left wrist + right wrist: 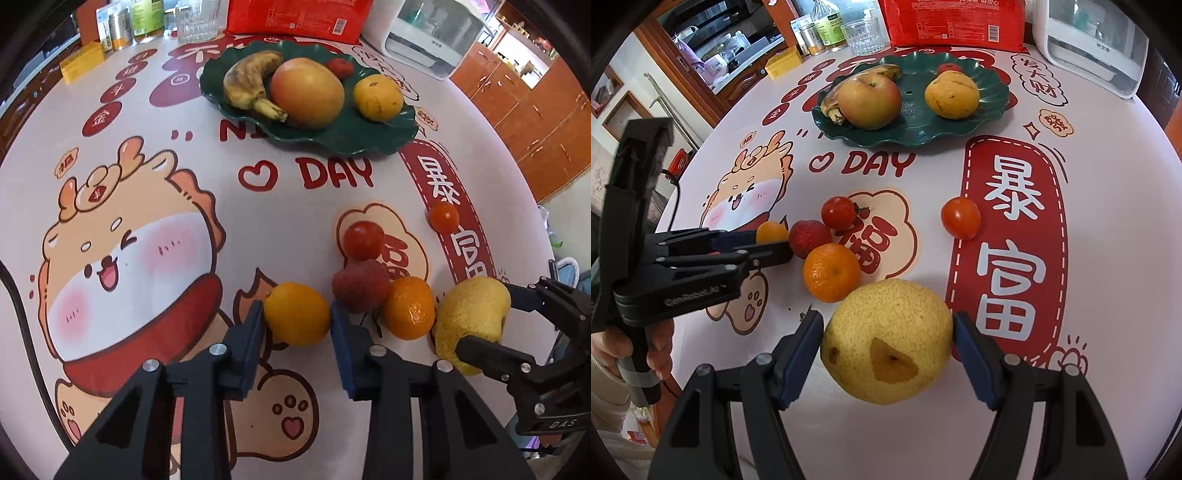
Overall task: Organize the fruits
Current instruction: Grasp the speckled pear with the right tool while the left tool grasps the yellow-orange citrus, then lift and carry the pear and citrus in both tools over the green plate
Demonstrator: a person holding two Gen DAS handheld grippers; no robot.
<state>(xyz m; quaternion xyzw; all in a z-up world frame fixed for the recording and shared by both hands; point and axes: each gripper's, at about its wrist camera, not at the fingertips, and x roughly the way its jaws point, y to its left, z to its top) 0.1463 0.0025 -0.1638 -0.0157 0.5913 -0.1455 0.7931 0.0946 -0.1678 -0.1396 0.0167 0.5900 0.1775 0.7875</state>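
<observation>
My left gripper [297, 317] is shut on a small yellow-orange fruit [297, 314], one blue pad pressing each side of it, low over the table. My right gripper [888, 328] is shut on a big speckled yellow pear [886, 339], seen at the right of the left wrist view as the pear [472, 325]. Between the two lie a tangerine [408, 308], a bumpy red fruit [360, 286] and two cherry tomatoes [364, 240] [443, 217]. Further back, a dark green plate [332, 144] holds a banana [247, 85], an apple [306, 92], a yellow citrus [376, 98] and a small red fruit [341, 66].
At the table's far edge stand a red bag [295, 14], a glass [195, 22], bottles and cans [133, 22], a yellow box [83, 62] and a white appliance [432, 37]. A person's hand [613, 354] grips the left tool's handle. The printed tablecloth [147, 221] covers the round table.
</observation>
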